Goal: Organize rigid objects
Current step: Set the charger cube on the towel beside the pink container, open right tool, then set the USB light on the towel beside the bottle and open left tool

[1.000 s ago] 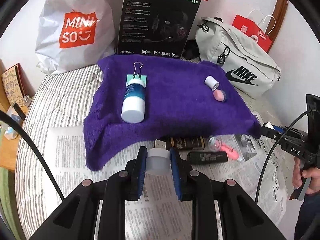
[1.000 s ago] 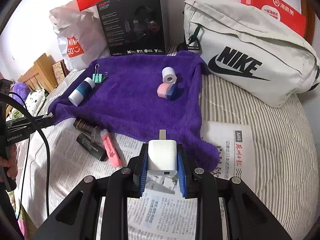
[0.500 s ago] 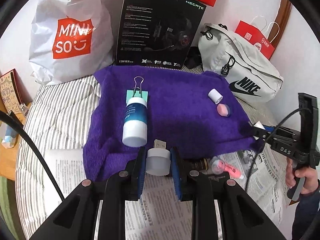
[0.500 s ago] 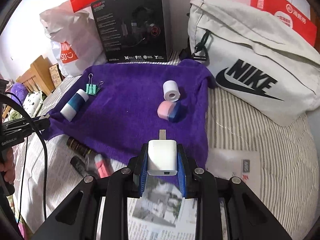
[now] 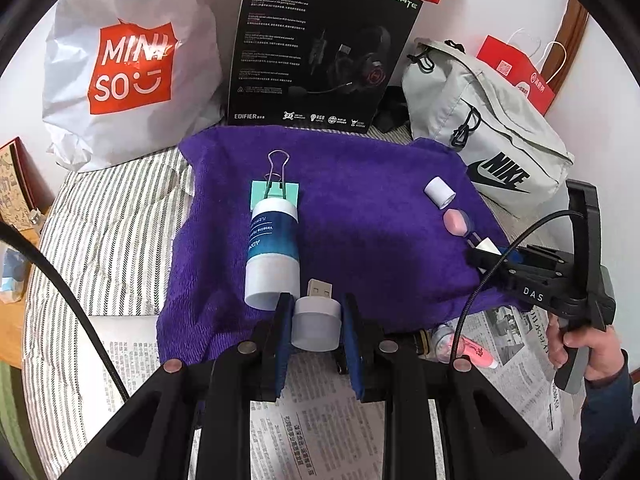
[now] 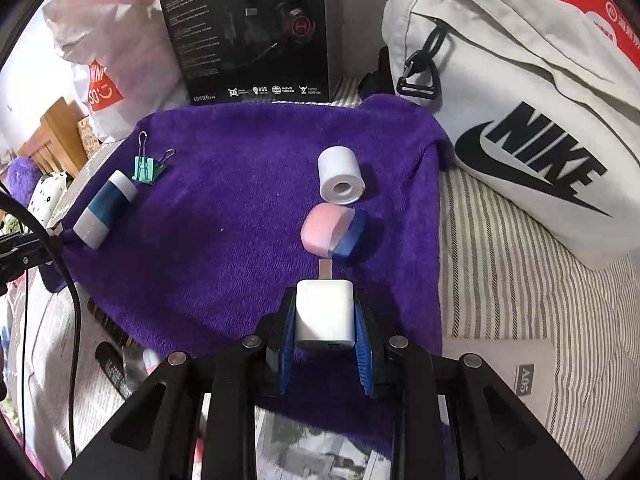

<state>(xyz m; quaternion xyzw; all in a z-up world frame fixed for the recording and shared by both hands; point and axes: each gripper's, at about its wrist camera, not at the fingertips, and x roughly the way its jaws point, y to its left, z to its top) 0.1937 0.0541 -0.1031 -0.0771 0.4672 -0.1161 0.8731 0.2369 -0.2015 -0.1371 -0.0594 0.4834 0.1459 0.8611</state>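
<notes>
My left gripper [image 5: 316, 322] is shut on a small white USB light [image 5: 317, 320], held over the near edge of the purple towel [image 5: 360, 216], just right of a blue-and-white bottle [image 5: 273, 252]. A green binder clip [image 5: 276, 190] lies behind the bottle. My right gripper [image 6: 325, 316] is shut on a white USB charger [image 6: 325, 314], over the towel [image 6: 224, 208], its plug close to a pink-and-blue case [image 6: 332, 234]. A white tape roll [image 6: 340, 176] lies beyond the case. The right gripper also shows in the left wrist view [image 5: 486, 254].
A Miniso bag [image 5: 128, 72], a black headset box [image 5: 320, 52] and a grey Nike bag [image 6: 520, 112] stand behind the towel. A pink highlighter [image 5: 464, 350] and dark tubes lie on newspaper [image 5: 320, 432] in front. The bedding is striped [image 6: 520, 280].
Both grippers have moved forward from over the newspaper to over the towel, each still holding its object. The right gripper has come close to the pink-and-blue case.
</notes>
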